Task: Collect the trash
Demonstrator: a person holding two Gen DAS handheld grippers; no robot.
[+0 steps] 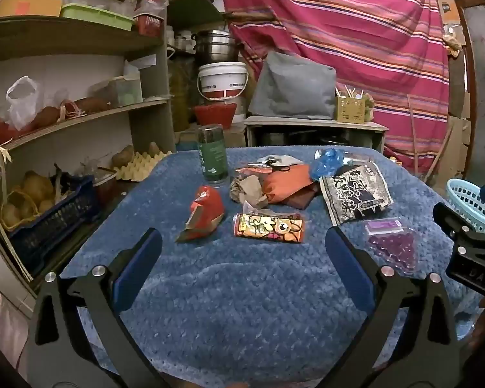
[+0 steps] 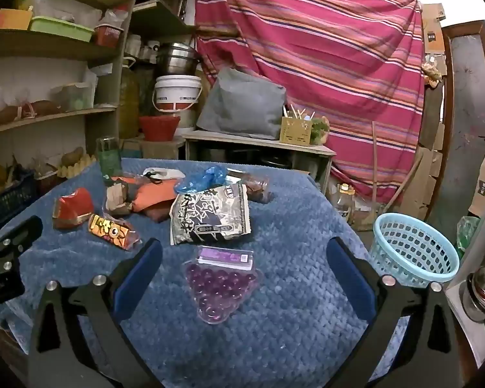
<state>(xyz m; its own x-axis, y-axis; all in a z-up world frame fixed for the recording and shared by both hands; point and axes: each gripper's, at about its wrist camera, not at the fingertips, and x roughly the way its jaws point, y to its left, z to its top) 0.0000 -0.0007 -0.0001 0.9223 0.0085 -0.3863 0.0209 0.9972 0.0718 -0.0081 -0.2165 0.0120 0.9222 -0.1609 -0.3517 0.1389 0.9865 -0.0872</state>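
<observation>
Both grippers hang over the near side of a table covered with a blue cloth [image 1: 242,291], and both have the jaws spread wide with nothing between the pads. The left gripper [image 1: 242,258] points toward a yellow wrapper [image 1: 270,229] with a cartoon face, which lies flat just beyond its fingertips. To the left of this wrapper lies a crushed red carton [image 1: 205,213]. Behind them is a crumpled brown paper [image 1: 247,189], touching an orange pouch [image 1: 284,181]. A green bottle [image 1: 212,153] stands upright near the far left corner.

The right gripper [image 2: 244,258] points toward a clear pack of purple balls [image 2: 218,286], which lies flat on the cloth between its fingers (but the pads do not touch it). Just behind the pack lies a black-and-white bag [image 2: 210,215] with large printed characters, and behind that a crumpled blue plastic [image 2: 203,177].

A light blue basket [image 2: 415,249] stands upright at the right edge of the table, well apart from the trash. I cannot tell if something is inside. In the left wrist view, the right gripper is visible at the right edge, in front of this basket. Shelves [image 1: 64,113] with boxes and potatoes stand at the left of the table.
</observation>
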